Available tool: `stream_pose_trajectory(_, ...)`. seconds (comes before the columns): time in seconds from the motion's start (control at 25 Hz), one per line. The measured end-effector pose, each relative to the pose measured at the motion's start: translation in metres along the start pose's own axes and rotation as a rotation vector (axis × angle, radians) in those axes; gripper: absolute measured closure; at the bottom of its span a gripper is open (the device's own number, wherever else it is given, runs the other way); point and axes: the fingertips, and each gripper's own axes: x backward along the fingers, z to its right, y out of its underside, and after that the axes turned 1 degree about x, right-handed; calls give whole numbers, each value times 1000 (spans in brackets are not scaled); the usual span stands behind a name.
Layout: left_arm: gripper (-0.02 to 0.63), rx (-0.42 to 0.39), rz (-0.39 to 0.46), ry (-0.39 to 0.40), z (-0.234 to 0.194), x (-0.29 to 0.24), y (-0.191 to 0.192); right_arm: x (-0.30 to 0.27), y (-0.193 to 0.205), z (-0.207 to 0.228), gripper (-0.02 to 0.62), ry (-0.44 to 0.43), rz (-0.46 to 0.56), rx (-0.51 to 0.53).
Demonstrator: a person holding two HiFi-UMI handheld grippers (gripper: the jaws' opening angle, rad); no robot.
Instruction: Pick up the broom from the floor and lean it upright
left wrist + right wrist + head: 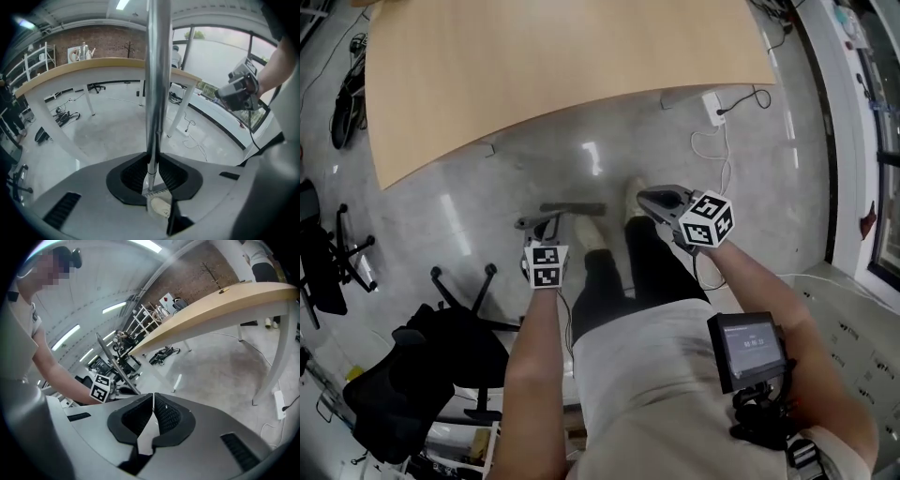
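The broom's metal handle (157, 84) runs straight up through the left gripper view, clamped between the ribbed pads of my left gripper (152, 174). Its lower end reaches the floor by a beige shoe (160, 206). In the head view the dark broom head (572, 208) rests on the grey floor just ahead of the person's feet, with my left gripper (534, 225) right beside it. My right gripper (652, 199) hovers to the right of the feet, shut with nothing in it; its pads meet at the tips (153, 404). From there the tilted handle (115, 364) and the left marker cube (101, 389) show.
A large wooden tabletop (562, 66) on white legs (42, 117) spans the area ahead. A black office chair (422, 375) stands at the lower left. A white power strip (712, 108) with cables lies on the floor at the right, near the window wall.
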Motion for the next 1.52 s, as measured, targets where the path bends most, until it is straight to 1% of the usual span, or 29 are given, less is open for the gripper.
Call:
stream_pose_trajectory(0.2, 534, 42, -32, -31, -8, -29, 7, -3, -3, 31, 575, -19, -42, 0)
stream_pose_trajectory(0.4, 534, 25, -85, -45, -10, -63, 11, -1, 1, 58, 575, -20, -60, -23)
stream_pose_trajectory(0.48, 534, 19, -113, -33, -3, -76, 10, 0, 5, 66, 575, -19, -63, -36)
stream_pose_trajectory(0.6, 534, 40, -166, 1, 13, -95, 18, -3, 12, 71, 575, -21, -59, -60)
stream_pose_trajectory(0.72, 533, 46, -229, -38, 11, -104, 25, -8, 16, 72, 575, -28, -52, -75)
stream_pose_trajectory(0.88, 534, 42, -230, -58, 10, -121, 18, -9, 23, 72, 575, -33, -48, -91)
stream_pose_trajectory(1.04, 534, 28, -248, -83, 11, -141, 8, -3, 31, 82, 575, -23, -50, -110)
stream_pose_trajectory(1.28, 534, 39, -272, -154, -3, -163, -1, 3, 40, 96, 575, -9, -49, -126)
stream_pose_trajectory(1.52, 534, 63, -262, -208, -6, -179, -15, 11, 44, 113, 575, -17, -45, -135)
